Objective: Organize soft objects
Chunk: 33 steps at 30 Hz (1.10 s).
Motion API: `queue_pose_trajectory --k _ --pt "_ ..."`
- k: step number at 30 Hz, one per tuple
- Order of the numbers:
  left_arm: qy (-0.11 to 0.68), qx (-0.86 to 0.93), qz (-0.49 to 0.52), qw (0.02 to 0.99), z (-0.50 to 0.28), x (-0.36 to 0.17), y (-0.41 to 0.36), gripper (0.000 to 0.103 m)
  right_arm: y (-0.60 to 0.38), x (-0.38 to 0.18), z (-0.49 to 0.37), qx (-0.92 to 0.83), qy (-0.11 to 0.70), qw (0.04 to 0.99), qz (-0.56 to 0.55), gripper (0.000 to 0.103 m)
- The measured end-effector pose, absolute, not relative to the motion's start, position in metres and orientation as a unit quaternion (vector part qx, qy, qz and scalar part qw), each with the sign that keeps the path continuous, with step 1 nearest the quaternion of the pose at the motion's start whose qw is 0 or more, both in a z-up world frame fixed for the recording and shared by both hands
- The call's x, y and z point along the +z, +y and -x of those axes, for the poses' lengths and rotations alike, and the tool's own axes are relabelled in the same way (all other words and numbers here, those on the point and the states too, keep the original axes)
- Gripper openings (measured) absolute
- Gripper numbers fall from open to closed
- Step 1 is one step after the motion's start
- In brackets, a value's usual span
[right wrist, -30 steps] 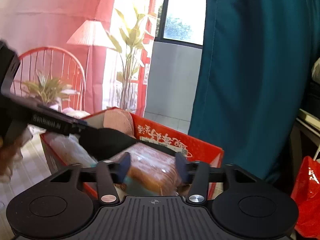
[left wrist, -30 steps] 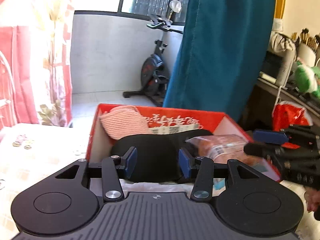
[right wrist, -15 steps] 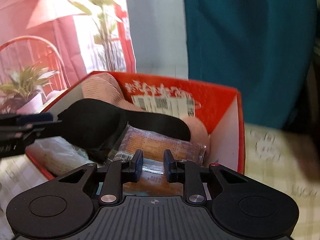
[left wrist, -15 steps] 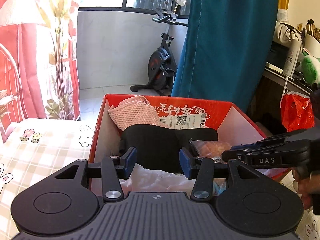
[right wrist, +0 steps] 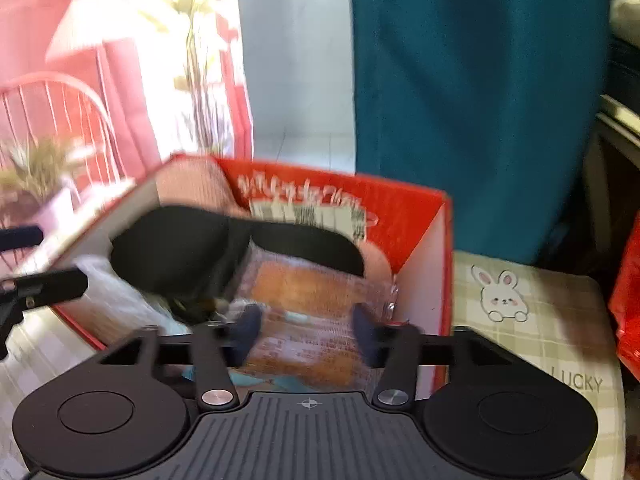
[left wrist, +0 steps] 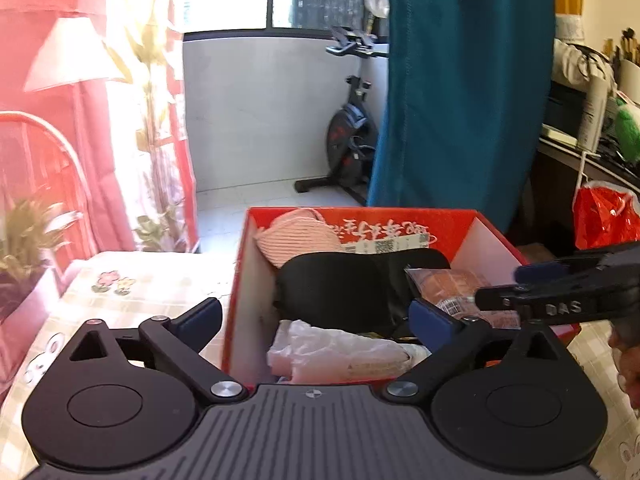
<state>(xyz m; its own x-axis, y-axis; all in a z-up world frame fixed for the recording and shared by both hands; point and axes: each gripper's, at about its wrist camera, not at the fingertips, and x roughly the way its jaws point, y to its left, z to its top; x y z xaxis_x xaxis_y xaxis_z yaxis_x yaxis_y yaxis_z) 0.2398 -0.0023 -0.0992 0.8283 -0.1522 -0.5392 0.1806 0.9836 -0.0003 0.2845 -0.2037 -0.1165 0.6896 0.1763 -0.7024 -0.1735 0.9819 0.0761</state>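
Left tool (left wrist: 316, 314) just sprang wide, empty over the red box (left wrist: 400, 220); right tool (right wrist: 306, 334) opening astride the wrapped bread (right wrist: 316, 292). Back out straight, don't snag that wrapper.

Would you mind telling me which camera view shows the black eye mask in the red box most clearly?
The left wrist view: the black eye mask is sharp there, lying across the red box below the pink knitted item. The right wrist view also shows the mask, but blurred.
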Motion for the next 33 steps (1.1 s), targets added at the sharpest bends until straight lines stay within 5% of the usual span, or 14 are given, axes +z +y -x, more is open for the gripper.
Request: queue_pose_trajectory --k 9,33 --pt "0.255 -0.033 -0.059 0.965 -0.197 -0.060 -0.003 0.103 -0.211 -0.074 -0.235 0.075 0.340 0.937 -0.009 0.102" --pt "0.138 -0.029 -0.076 0.987 -0.038 0.069 -0.010 0.103 -0.209 0.076 -0.073 0.045 0.193 0.980 -0.035 0.103"
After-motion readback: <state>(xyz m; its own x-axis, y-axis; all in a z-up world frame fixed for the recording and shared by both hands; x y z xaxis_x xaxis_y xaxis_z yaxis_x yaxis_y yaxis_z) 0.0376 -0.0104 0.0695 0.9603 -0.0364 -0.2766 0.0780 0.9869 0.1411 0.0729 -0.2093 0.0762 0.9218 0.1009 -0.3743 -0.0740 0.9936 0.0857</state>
